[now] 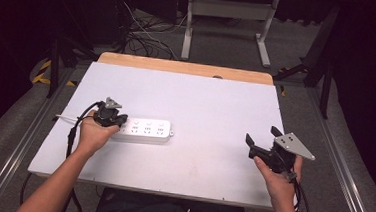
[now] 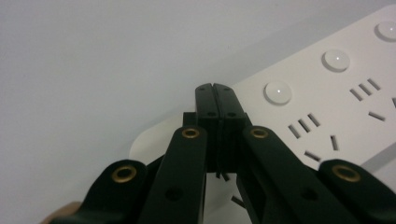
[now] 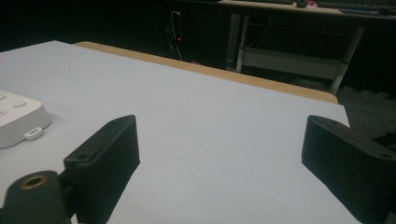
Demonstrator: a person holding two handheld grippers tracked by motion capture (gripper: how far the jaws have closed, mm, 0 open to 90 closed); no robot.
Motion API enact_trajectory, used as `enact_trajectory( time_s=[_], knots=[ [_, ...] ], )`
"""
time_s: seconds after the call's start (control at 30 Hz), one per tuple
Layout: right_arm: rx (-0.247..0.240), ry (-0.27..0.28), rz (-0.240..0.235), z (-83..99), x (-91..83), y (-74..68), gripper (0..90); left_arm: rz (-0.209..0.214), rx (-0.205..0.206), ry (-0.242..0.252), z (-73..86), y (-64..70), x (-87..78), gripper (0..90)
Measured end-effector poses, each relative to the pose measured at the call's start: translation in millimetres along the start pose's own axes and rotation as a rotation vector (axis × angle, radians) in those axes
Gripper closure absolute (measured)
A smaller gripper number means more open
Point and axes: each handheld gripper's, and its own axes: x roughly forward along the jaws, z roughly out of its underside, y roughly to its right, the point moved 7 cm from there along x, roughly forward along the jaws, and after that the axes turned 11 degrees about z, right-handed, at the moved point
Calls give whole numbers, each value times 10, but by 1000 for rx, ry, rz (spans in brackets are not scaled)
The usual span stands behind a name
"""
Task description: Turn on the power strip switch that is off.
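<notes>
While the high view looks down on a white table (image 1: 201, 97) with a wooden strip along its far edge, a white power strip (image 1: 144, 130) lies left of the frame's middle, its length running left to right. The left gripper (image 1: 111, 116) sits over the strip's left end, held by the left hand (image 1: 93, 133), with a black cable (image 1: 74, 128) looping away toward the lower left. Over in the lower right of the frame, the right gripper (image 1: 261, 141) hangs near the table's right edge, well apart from the strip, its two black jaws spread wide and a grey three-cornered plate (image 1: 293, 145) on top. Dark floor and tangled wires fill the upper part of the frame beyond the table.

From the left gripper view, the left gripper (image 2: 216, 91) has its jaws pressed flat together with nothing between them, tips set over the rounded end of the power strip (image 2: 345, 93). Whether the tips touch it cannot be told. Round white buttons (image 2: 278, 92) and dark socket slots run toward the upper right of the frame.

From the right gripper view, the right gripper (image 3: 219, 149) stands wide open, one ribbed jaw at lower left and one at lower right, bare table (image 3: 210, 121) between them. The power strip's right end (image 3: 21, 119) shows at the left edge, well clear of the jaws.
</notes>
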Motion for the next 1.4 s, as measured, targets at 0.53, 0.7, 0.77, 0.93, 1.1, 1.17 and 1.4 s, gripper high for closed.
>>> enact_trajectory(
  time_s=[0.53, 0.7, 0.77, 0.93, 1.1, 1.17, 1.4],
  knots=[
    [-4, -1, 0, -2, 2, -1, 116, 7, -10, 6, -4, -2, 5, 900],
    [-3, -1, -1, 0, 3, 1, 116, -10, 7, -1, -4, 11, 7, 900],
    [-3, 0, -2, -1, 1, 2, 117, -9, 13, -3, -3, 10, 7, 900],
    [-5, -1, 0, 1, -3, 7, 119, -4, 10, -2, -3, 13, 8, 900],
    [-7, -1, 0, -1, -1, 2, 122, 0, 5, 3, -6, 13, 10, 900],
    [-6, -1, 3, -1, -1, 4, 122, -4, 16, 1, -6, 20, 13, 900],
    [-4, 3, 8, -2, -3, 17, 127, -6, 16, 0, -11, 17, 11, 900]
  ],
)
